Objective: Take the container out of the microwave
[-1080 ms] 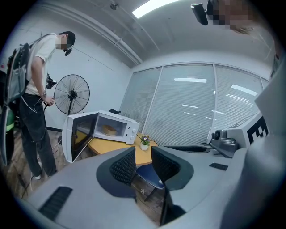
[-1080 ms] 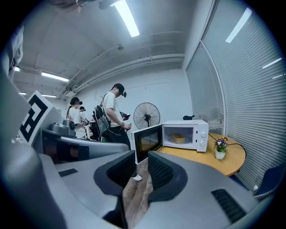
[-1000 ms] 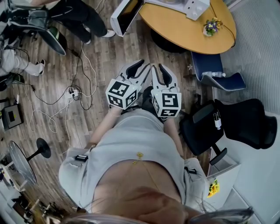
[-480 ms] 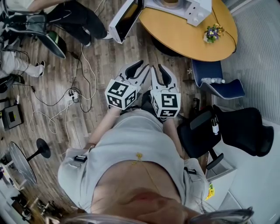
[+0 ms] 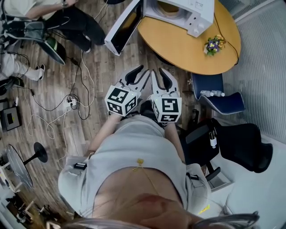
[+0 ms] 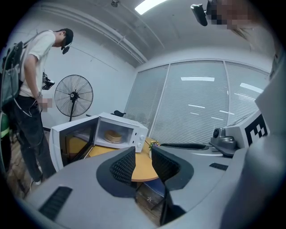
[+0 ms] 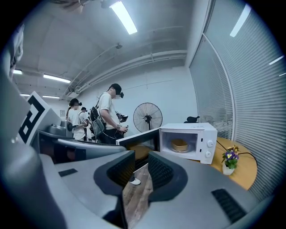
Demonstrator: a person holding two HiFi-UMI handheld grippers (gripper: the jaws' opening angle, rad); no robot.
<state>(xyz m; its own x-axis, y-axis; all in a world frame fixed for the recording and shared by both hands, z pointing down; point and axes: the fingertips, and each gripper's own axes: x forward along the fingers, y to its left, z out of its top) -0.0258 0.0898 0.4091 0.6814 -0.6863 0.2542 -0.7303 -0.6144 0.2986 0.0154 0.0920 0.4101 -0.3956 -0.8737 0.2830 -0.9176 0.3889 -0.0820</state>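
Note:
A white microwave stands on the round wooden table with its door swung open to the left. Inside it sits a round tan container, also seen as the container in the left gripper view and the container in the right gripper view. My left gripper and right gripper are side by side in front of my body, well short of the table. Both point toward the microwave. The left gripper and right gripper are open, with nothing between their fingers.
A small flower pot stands on the table's right side. A blue chair and a black office chair are to my right. Cables and a power strip lie on the wood floor at left. People stand near a fan.
The microwave and table have come further into the head view. Both grippers stay side by side, held the same way, now slightly nearer the table.

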